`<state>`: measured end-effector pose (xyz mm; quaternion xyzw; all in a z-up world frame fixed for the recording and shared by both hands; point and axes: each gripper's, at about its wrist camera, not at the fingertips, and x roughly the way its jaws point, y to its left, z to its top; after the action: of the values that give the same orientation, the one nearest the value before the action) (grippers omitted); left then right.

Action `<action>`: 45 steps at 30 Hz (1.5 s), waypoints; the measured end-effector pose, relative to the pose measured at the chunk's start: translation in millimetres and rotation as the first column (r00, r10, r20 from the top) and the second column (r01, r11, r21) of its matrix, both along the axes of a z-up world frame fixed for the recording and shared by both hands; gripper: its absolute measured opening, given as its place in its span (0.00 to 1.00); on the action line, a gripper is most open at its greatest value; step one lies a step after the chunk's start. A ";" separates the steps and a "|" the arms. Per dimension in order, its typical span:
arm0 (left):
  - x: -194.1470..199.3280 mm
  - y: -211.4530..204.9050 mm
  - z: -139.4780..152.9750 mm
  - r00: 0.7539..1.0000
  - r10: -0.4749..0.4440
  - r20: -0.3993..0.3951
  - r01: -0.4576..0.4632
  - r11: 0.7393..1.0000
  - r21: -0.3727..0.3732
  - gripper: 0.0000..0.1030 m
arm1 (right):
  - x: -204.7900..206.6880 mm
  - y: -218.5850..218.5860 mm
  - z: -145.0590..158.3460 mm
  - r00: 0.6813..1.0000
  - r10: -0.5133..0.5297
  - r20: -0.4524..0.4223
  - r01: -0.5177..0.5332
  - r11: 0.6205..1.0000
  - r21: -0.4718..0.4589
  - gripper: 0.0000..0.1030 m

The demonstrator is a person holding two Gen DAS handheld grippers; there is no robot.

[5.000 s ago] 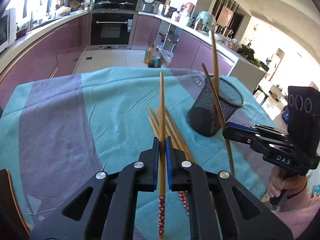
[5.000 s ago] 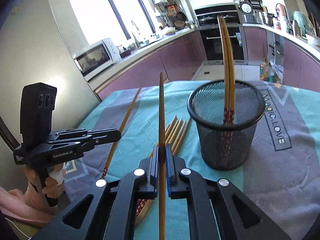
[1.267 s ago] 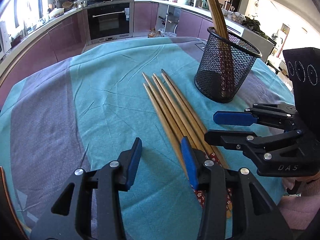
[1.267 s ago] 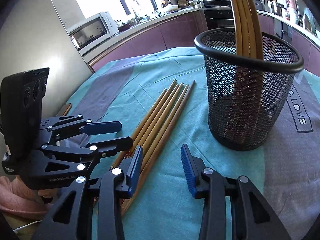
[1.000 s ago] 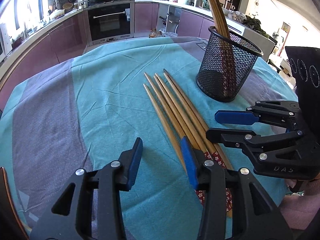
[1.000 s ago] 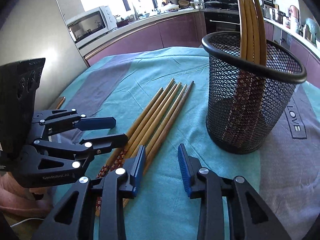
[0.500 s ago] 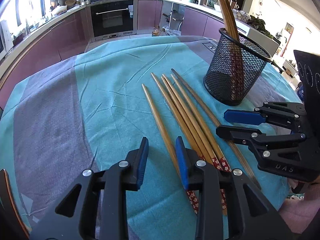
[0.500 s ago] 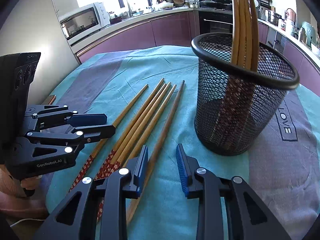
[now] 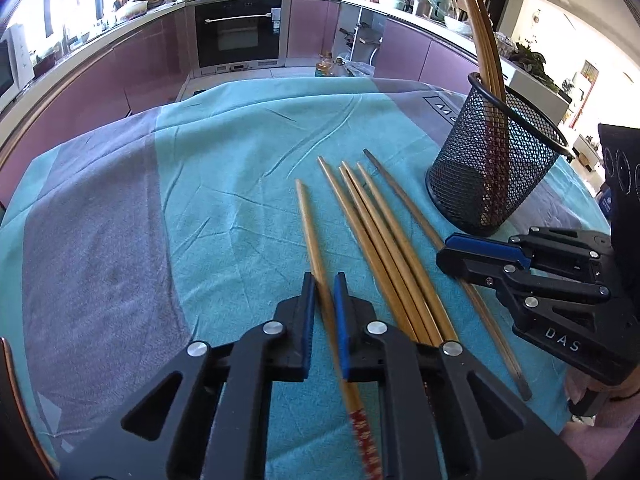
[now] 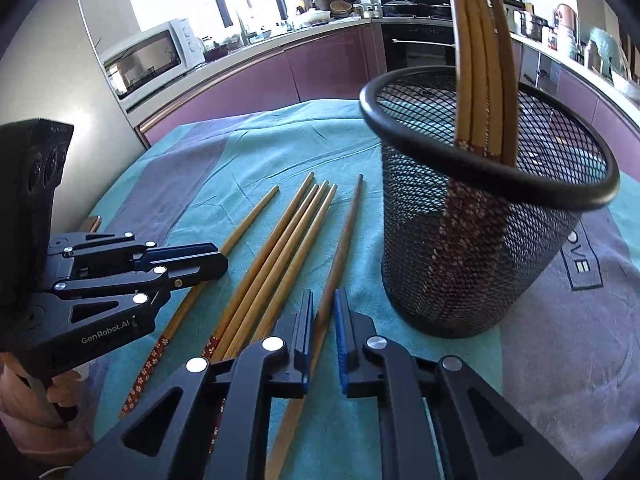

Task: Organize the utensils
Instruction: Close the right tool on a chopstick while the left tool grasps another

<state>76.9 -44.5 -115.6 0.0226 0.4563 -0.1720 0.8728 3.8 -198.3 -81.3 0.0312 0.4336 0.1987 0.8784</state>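
The right claw (image 10: 321, 312) straddles a dark chopstick (image 10: 344, 232) lying on the teal cloth (image 10: 248, 160), its jaws narrowly parted. Just left lie three bundled chopsticks (image 10: 280, 248). The left claw (image 10: 204, 262) closes over a separate chopstick (image 10: 248, 220). The mesh holder (image 10: 472, 264) stands right, holding upright chopsticks (image 10: 476, 48).

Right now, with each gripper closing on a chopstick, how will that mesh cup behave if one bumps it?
The mesh cup looks light, being open wire, so a knock would probably slide it on the tablecloth. The chopsticks in the cup stand far above its rim and lean to one side, so it may tip that way.
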 end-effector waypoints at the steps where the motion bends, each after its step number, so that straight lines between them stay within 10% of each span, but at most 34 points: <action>1: -0.5 1.3 0.1 1.000 0.006 -0.001 -0.006 1.000 -0.007 0.07 | -0.5 -1.9 0.2 1.000 -0.008 0.000 0.008 1.000 0.011 0.06; 34: -1.1 -6.8 -3.4 0.997 -0.076 -0.031 0.074 0.997 -0.036 0.07 | -5.4 10.2 10.4 0.992 0.129 0.007 -0.129 0.992 0.014 0.06; 45: -15.9 5.3 49.6 0.991 -0.107 0.076 0.116 0.984 -0.136 0.07 | -31.0 -25.4 59.6 0.984 0.093 0.155 -0.110 0.989 0.099 0.06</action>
<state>61.0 -39.2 -66.0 -0.0075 0.4108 -0.2514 0.8763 -27.2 -223.7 -21.8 0.0412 0.3561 0.2680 0.8942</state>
